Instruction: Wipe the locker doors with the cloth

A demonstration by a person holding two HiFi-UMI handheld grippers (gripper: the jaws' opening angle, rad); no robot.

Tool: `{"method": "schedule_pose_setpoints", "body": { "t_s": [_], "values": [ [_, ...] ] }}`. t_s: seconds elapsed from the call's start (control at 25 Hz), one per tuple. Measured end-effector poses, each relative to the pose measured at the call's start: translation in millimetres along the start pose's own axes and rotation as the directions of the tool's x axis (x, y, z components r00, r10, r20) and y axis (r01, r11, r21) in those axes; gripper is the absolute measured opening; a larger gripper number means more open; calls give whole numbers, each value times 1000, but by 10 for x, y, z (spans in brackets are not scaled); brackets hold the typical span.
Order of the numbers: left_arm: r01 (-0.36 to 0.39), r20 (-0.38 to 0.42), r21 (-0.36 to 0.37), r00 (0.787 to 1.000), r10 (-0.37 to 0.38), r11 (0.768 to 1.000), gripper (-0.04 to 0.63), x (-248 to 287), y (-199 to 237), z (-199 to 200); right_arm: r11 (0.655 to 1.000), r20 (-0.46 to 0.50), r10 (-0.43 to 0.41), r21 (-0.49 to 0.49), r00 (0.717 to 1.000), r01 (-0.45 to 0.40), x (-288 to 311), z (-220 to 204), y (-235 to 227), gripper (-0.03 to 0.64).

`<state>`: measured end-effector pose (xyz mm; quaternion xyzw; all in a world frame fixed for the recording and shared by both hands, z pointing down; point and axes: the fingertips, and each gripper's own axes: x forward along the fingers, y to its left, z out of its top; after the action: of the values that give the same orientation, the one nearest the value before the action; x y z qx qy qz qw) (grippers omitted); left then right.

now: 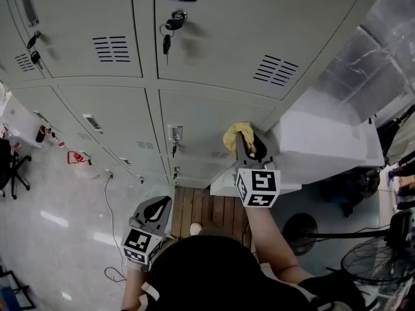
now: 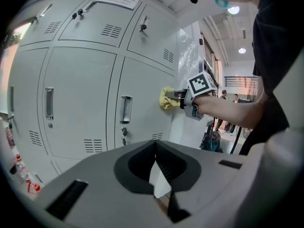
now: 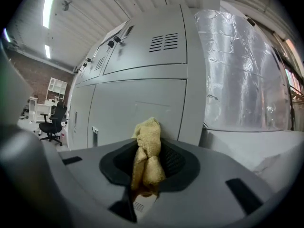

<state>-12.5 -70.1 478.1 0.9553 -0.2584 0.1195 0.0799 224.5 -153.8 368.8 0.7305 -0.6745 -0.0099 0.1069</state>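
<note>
A bunched yellow cloth [image 1: 237, 135] is pressed against a grey locker door [image 1: 201, 118] in the middle row, near the door's right edge. My right gripper [image 1: 249, 149] is shut on the cloth [image 3: 147, 151], which sticks out past the jaws and touches the door [image 3: 137, 108]. The left gripper view also shows the cloth [image 2: 166, 98] and the right gripper [image 2: 183, 95] at that door [image 2: 142, 103]. My left gripper [image 1: 157, 206] hangs low and to the left, away from the lockers. Its jaws [image 2: 156, 163] meet with nothing held.
Keys [image 1: 170, 28] hang from an upper door's lock. A white box-like unit [image 1: 324, 141] stands right of the lockers, below a foil-covered wall [image 3: 237, 65]. A fan [image 1: 376, 261] is at lower right, wooden slats [image 1: 201, 209] lie underfoot, a cable [image 1: 110, 206] runs over the floor.
</note>
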Motion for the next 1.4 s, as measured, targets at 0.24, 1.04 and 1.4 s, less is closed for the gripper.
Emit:
{"method": "schedule_pose_setpoints", "body": {
  "t_s": [0.24,1.04,1.4],
  "values": [
    [17,-8,2,1000,-17,1000,8,69,-44,-3,999,-24,-30,34,999,31,-44,-130,-144,107],
    [-83,-24,-39,996,82,996,8,-272,142,-168,994,-46,86,71,995,-83,196,-234,378,106],
    [-163,-26,-66,987,161,984,8,-555,300,-259,994,-31,79,80,996,-76,265,-185,532,106]
  ]
}}
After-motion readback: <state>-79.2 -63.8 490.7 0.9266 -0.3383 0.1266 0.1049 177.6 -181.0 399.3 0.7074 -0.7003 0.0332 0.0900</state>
